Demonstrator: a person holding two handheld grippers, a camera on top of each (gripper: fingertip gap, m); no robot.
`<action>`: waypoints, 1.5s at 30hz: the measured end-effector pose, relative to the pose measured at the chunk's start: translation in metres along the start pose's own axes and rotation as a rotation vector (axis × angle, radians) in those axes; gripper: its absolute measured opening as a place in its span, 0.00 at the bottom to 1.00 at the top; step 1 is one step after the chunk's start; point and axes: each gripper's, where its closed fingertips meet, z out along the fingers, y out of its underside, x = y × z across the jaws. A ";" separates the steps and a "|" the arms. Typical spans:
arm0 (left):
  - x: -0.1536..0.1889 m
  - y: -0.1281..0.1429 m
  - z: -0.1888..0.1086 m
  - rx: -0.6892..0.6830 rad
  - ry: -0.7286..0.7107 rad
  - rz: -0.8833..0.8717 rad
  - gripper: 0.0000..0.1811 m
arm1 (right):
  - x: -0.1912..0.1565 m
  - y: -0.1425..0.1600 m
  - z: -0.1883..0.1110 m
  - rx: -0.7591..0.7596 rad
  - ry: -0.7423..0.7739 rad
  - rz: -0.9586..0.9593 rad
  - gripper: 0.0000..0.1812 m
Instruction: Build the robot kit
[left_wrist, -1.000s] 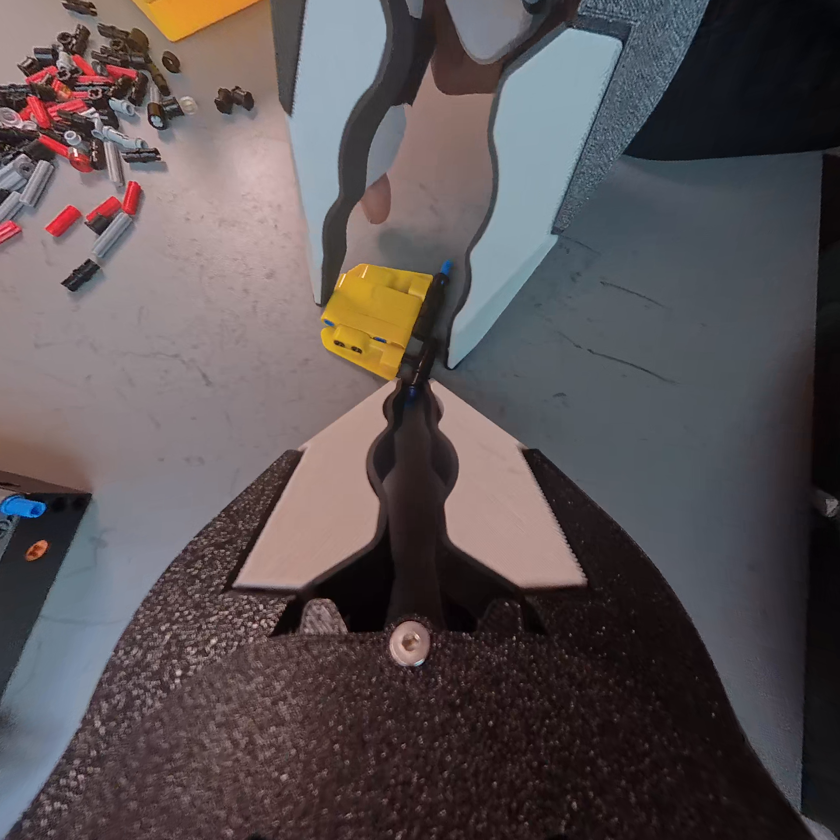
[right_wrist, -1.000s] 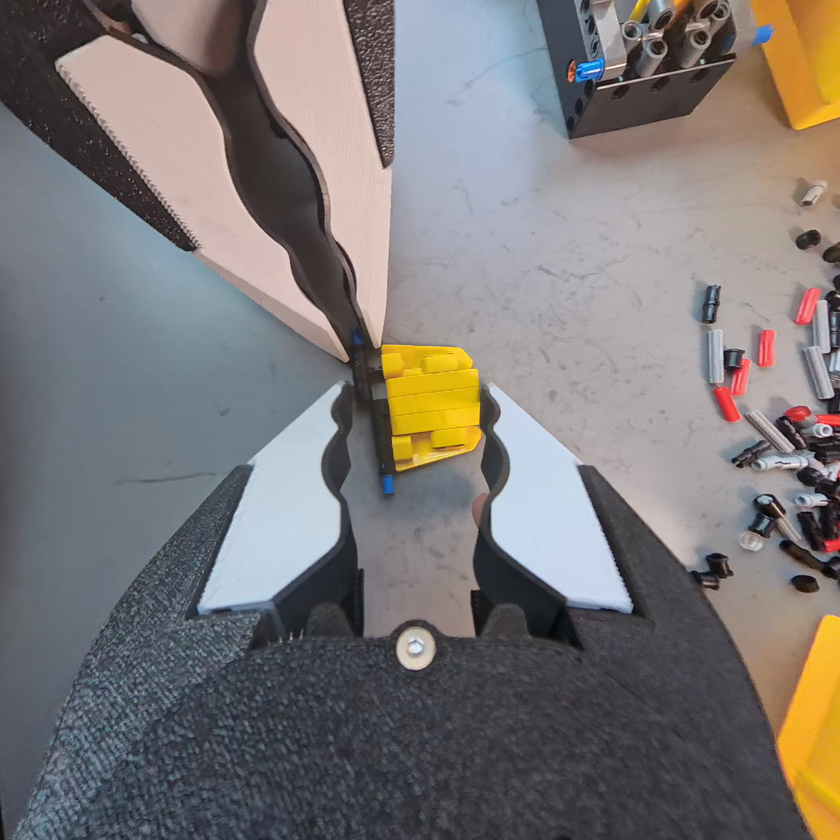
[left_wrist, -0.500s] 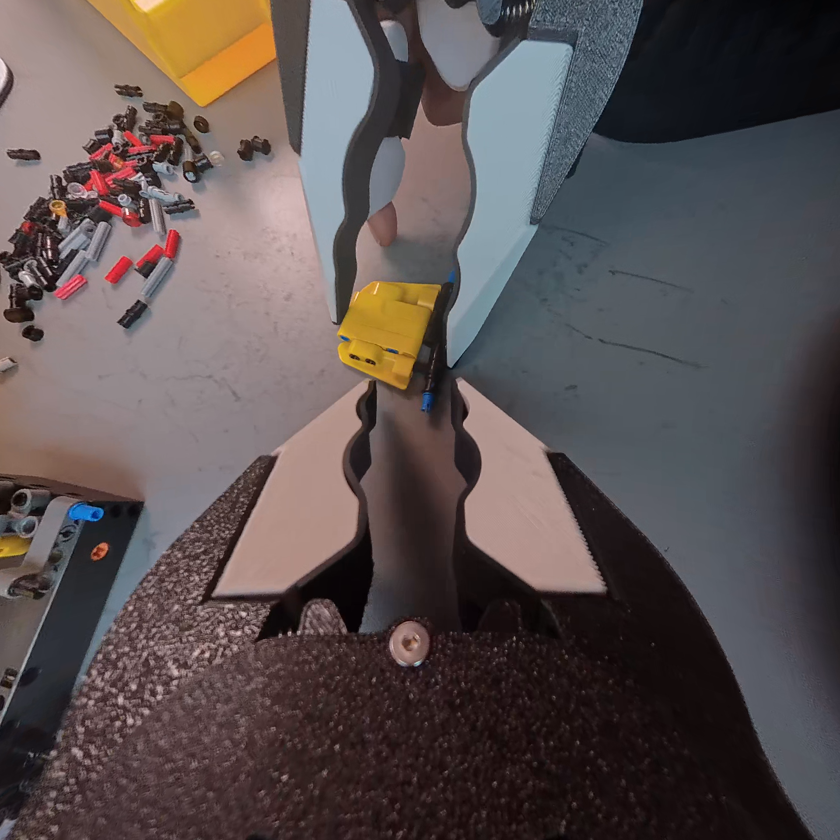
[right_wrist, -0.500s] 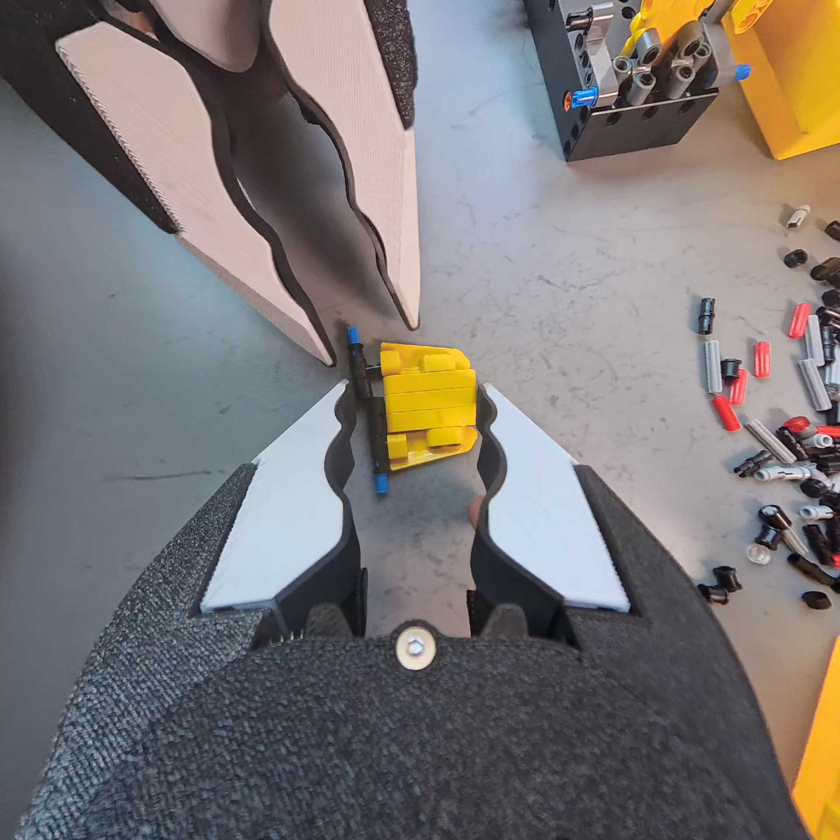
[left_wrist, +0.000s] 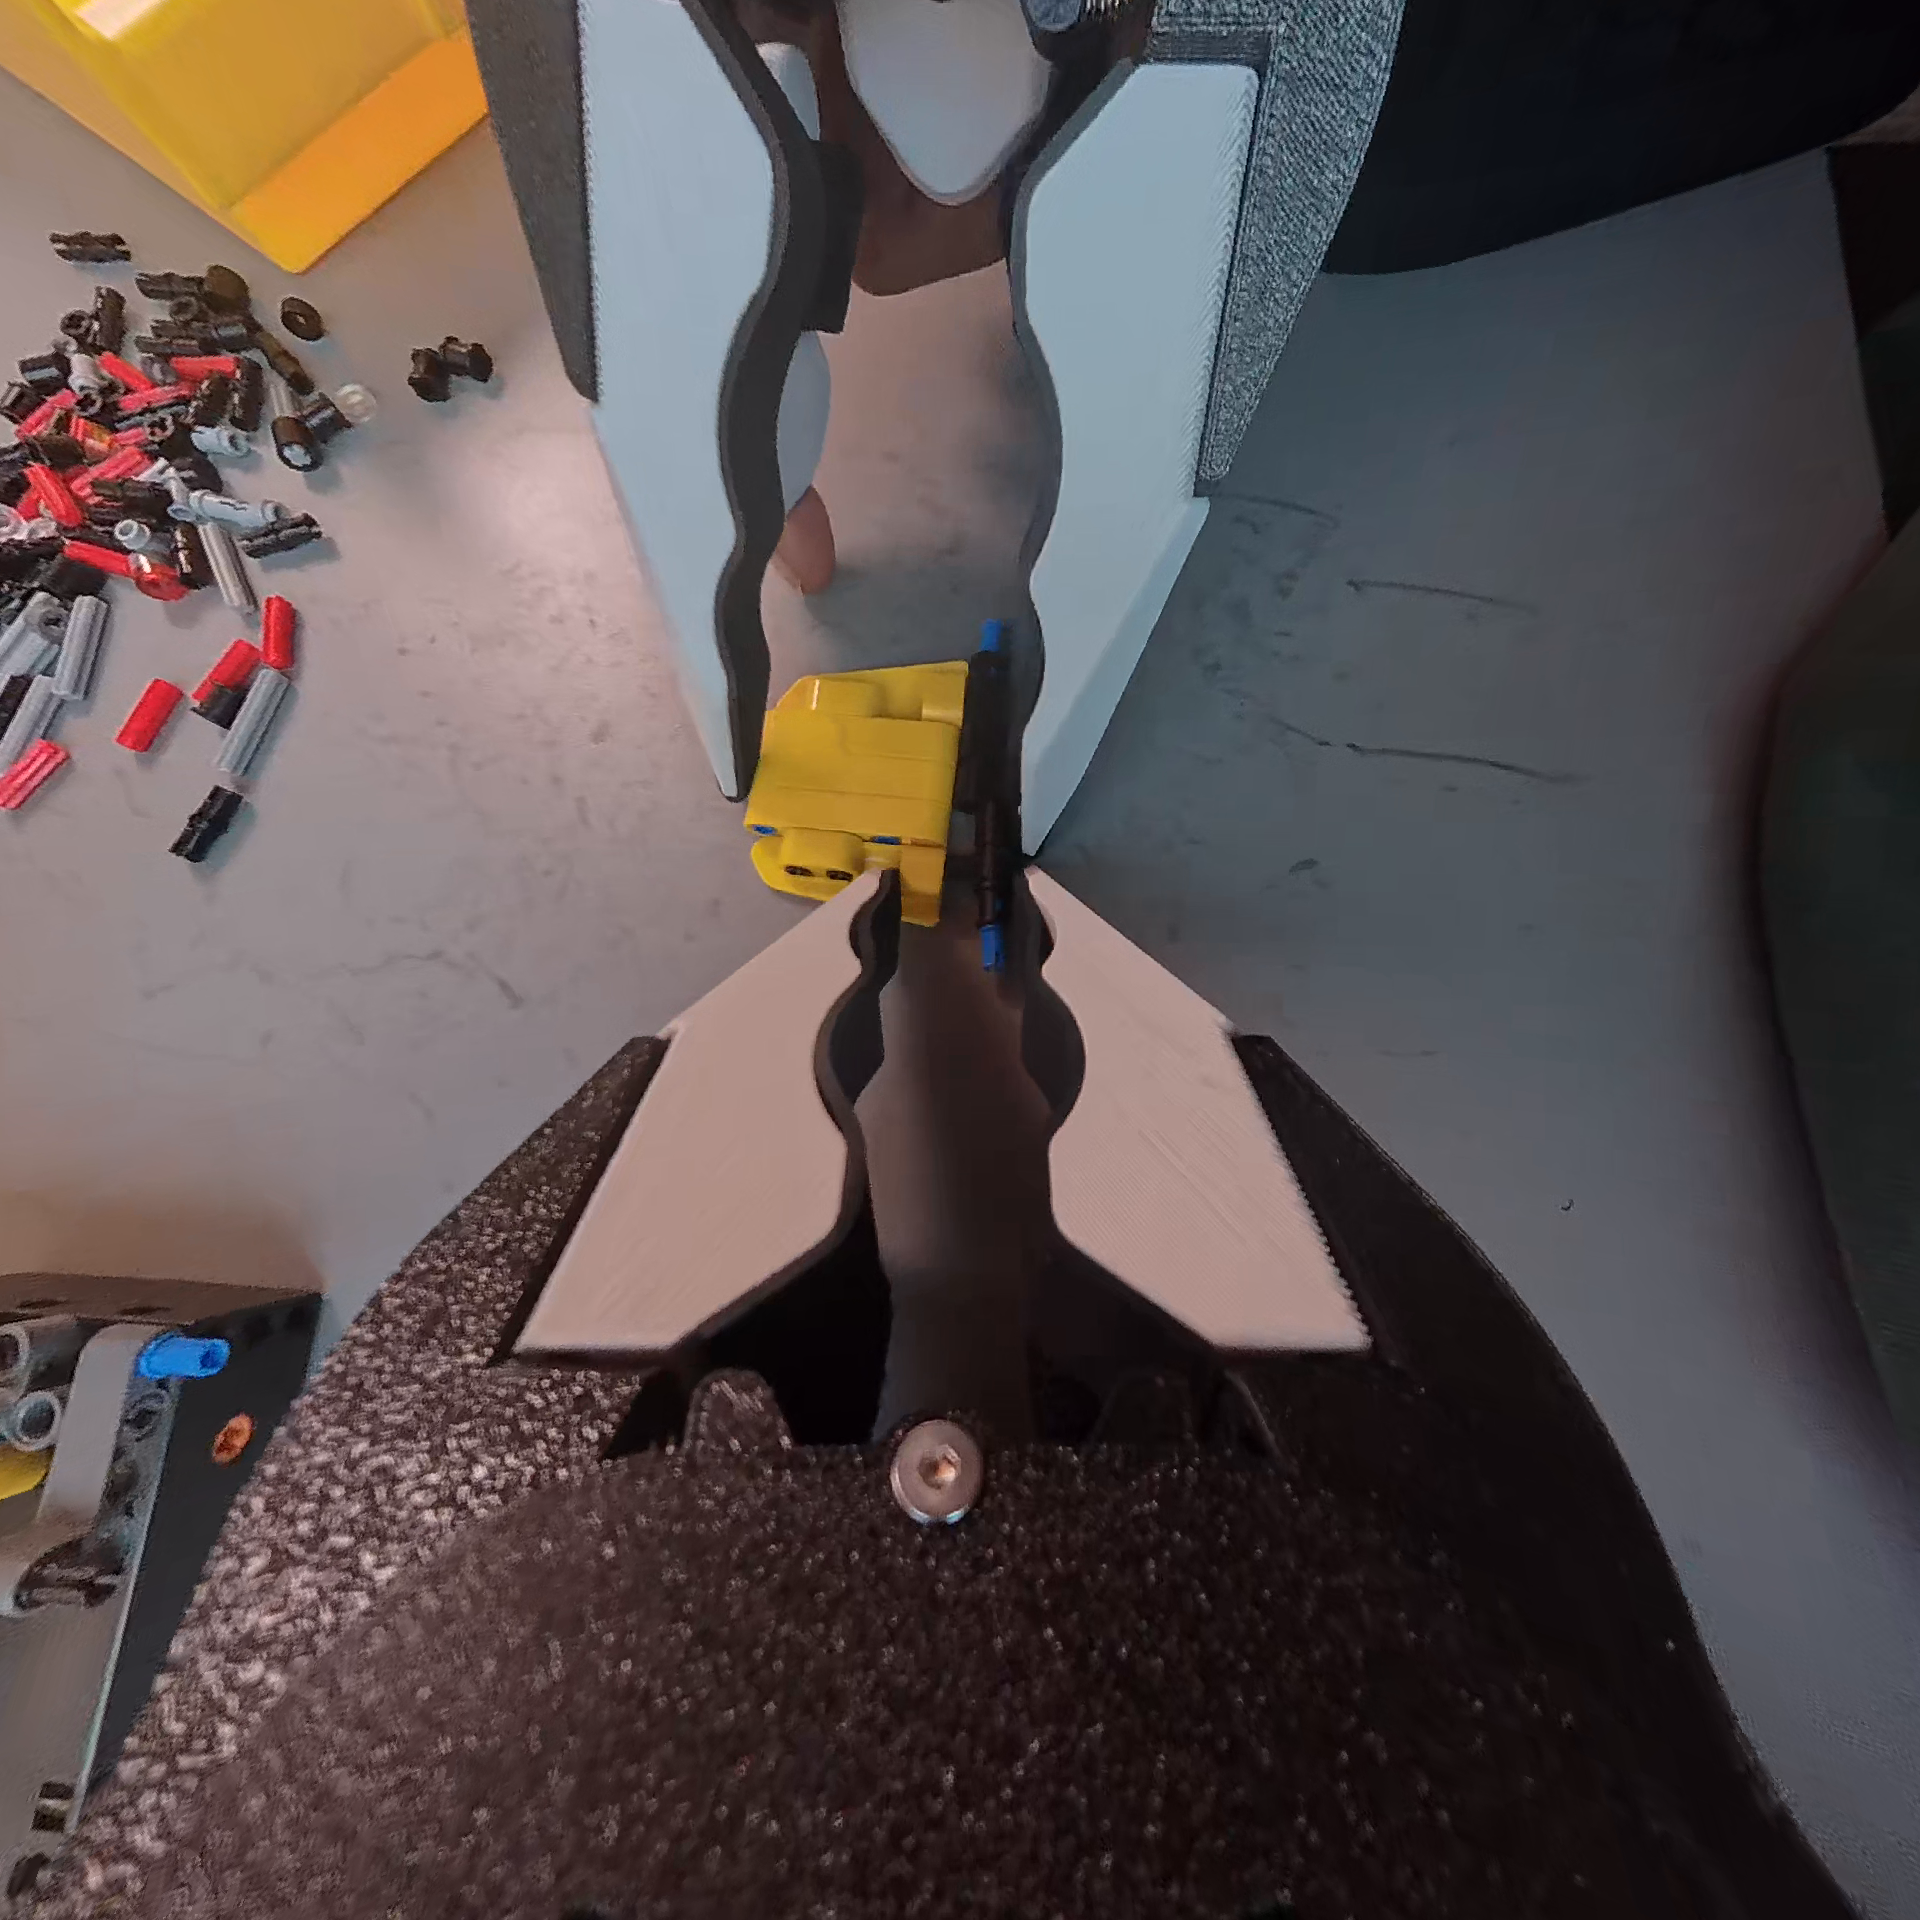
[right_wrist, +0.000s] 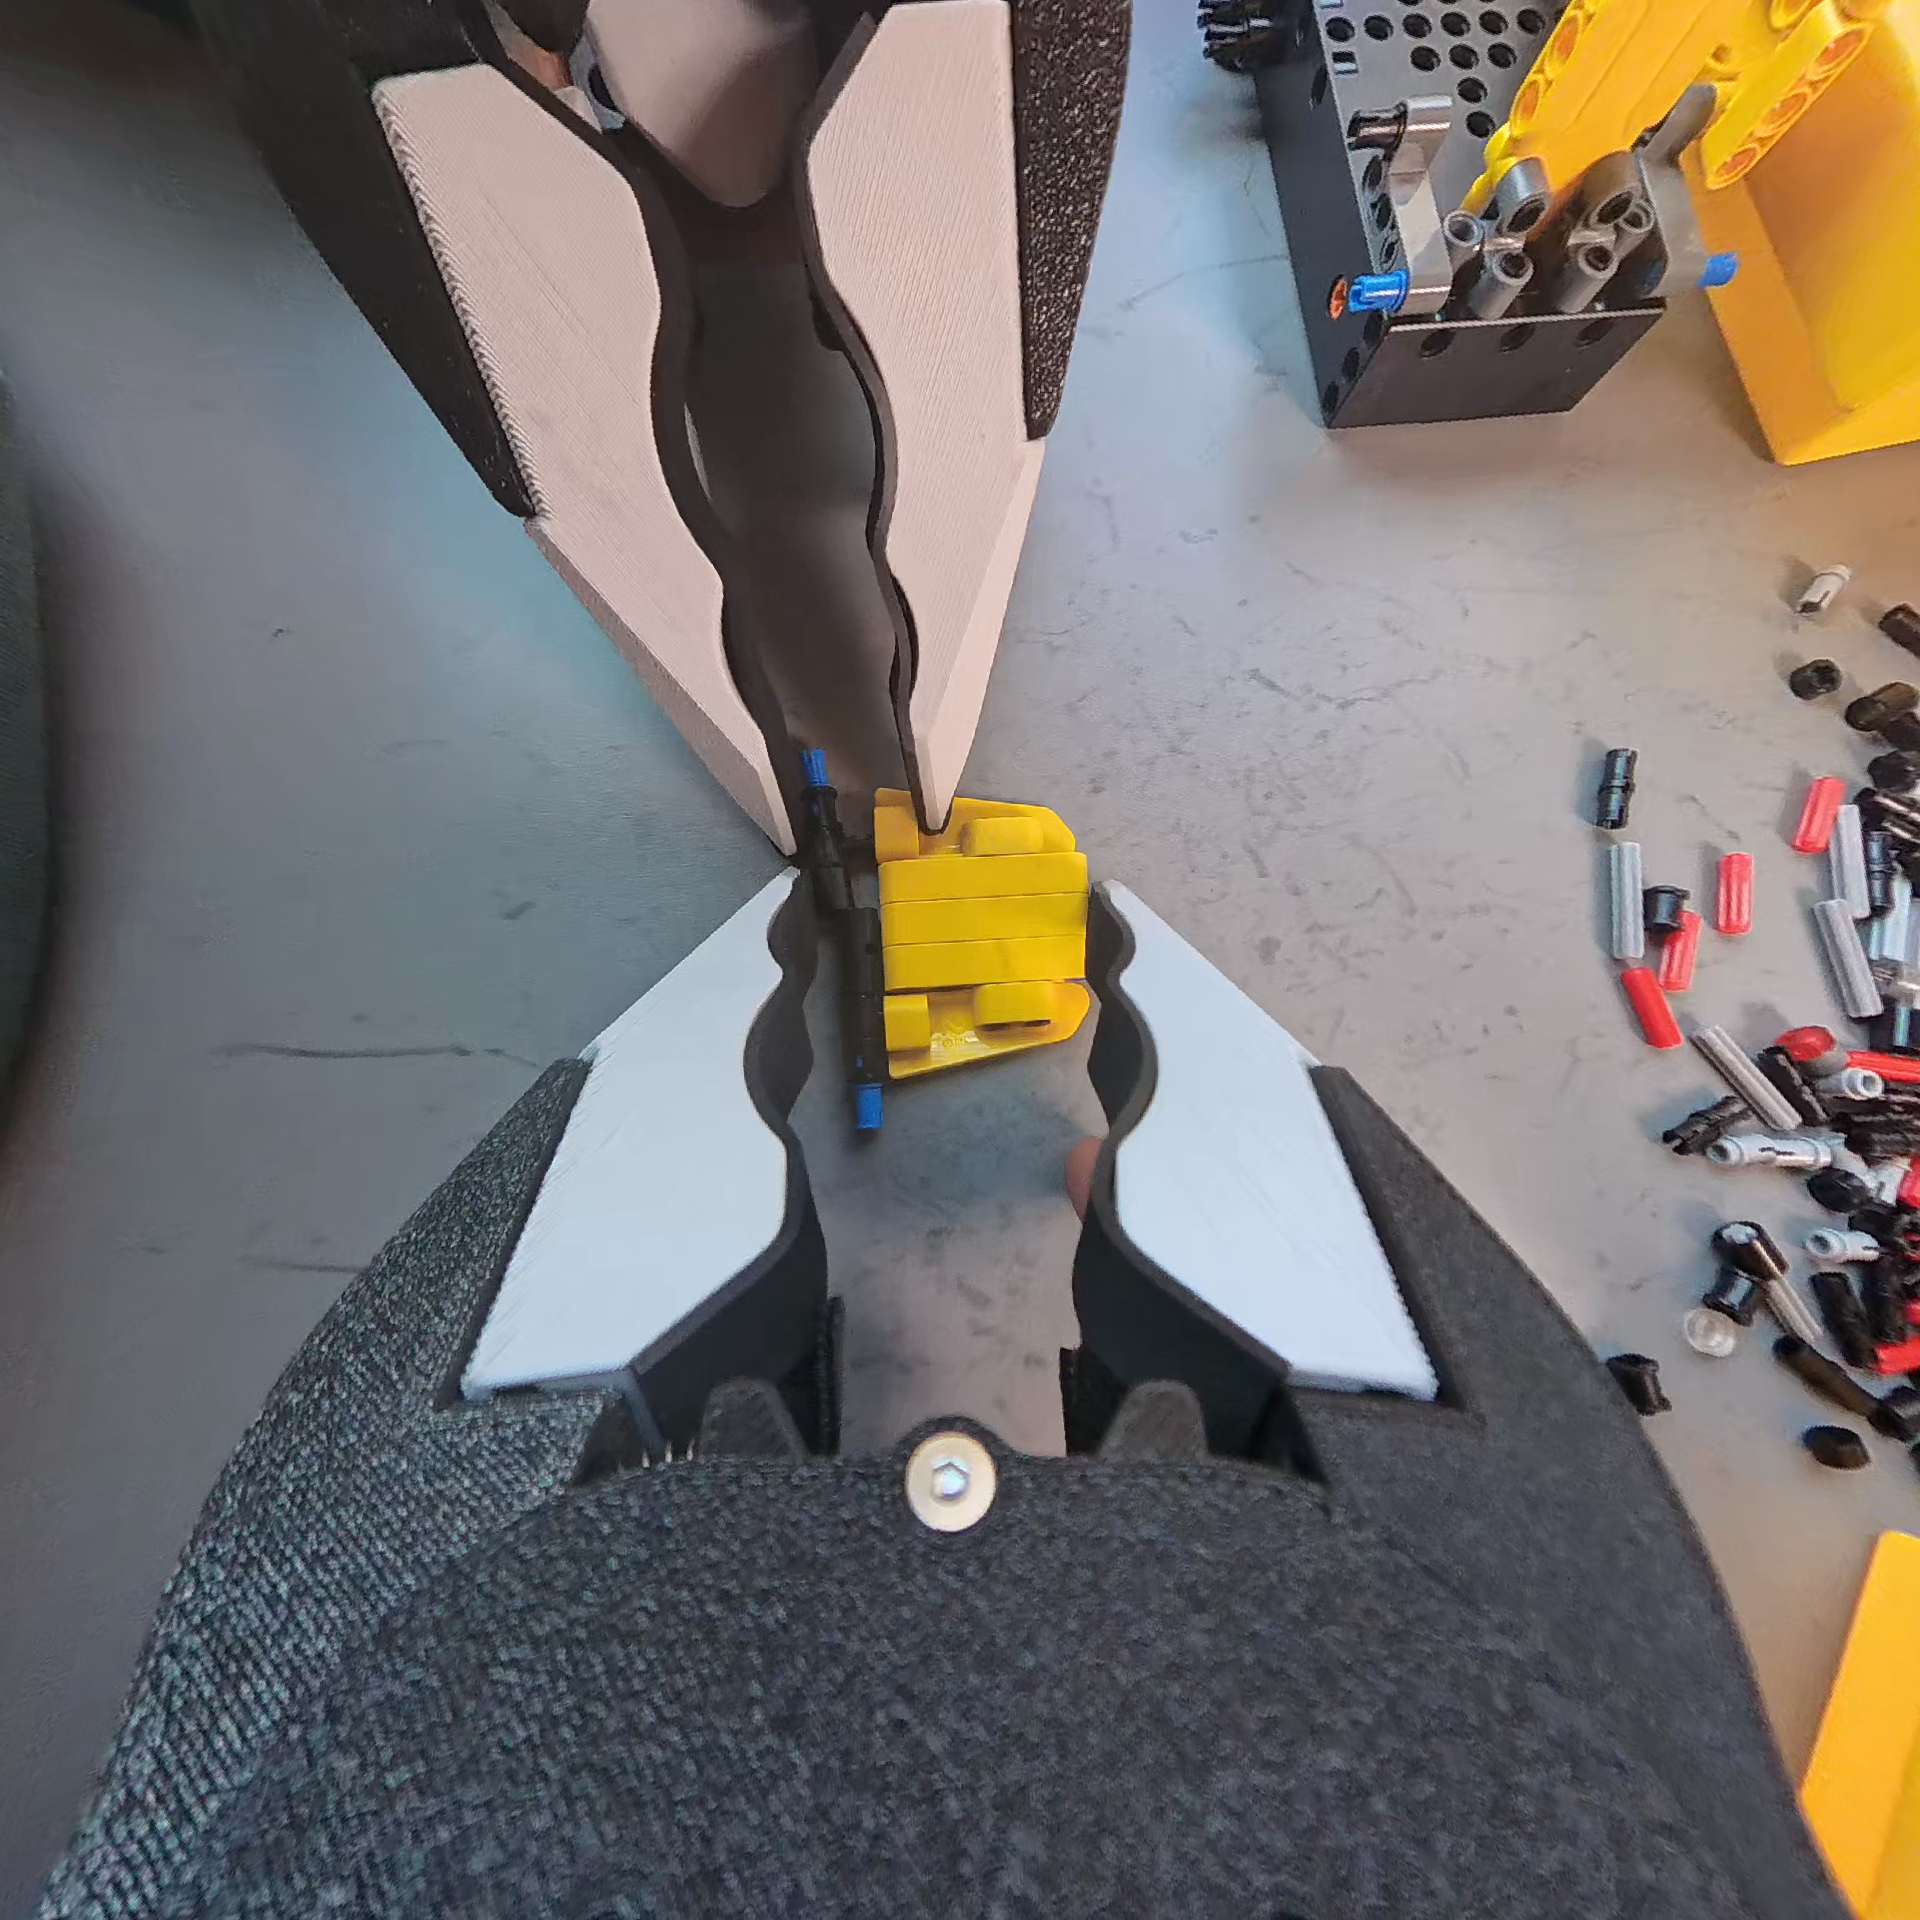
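Observation:
A small yellow brick assembly (right_wrist: 982, 914) has a thin black rod with blue ends (right_wrist: 862, 966) along its left side. My right gripper (right_wrist: 945, 888), with light-blue fingers, is shut on the assembly: one finger is against the rod, the other against the yellow side. In the left wrist view the assembly (left_wrist: 852, 758) and rod (left_wrist: 985, 790) sit between the right gripper's (left_wrist: 883, 816) fingers. My left gripper (left_wrist: 956, 894), with beige fingers, faces it tip to tip. It is narrowly open, with the rod's near end between its fingers and one tip on the yellow edge; it also shows in the right wrist view (right_wrist: 857, 831).
A pile of small black, red and grey pins (right_wrist: 1818, 1039) lies on the grey table, also in the left wrist view (left_wrist: 135, 499). A black perforated block with grey and yellow parts (right_wrist: 1455, 353) stands by a yellow bin (right_wrist: 1849, 312). Another yellow bin edge (right_wrist: 1870, 1714) is at bottom right. My left and right fingertips are right by each other.
My left gripper let go of the rod's end, opened and drew back. It has since come in again with its jaws narrower astride the rod. My right gripper kept its hold.

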 end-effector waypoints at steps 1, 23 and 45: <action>0.001 0.000 0.000 -0.001 0.006 0.005 0.10 | -0.002 -0.001 0.000 0.005 -0.009 -0.005 0.25; -0.017 -0.054 -0.067 0.543 0.237 -0.406 0.28 | 0.012 -0.061 -0.057 0.333 0.335 -0.363 0.27; -0.064 -0.115 -0.150 1.236 0.455 -0.846 0.03 | 0.033 -0.115 -0.126 0.841 0.260 0.120 0.23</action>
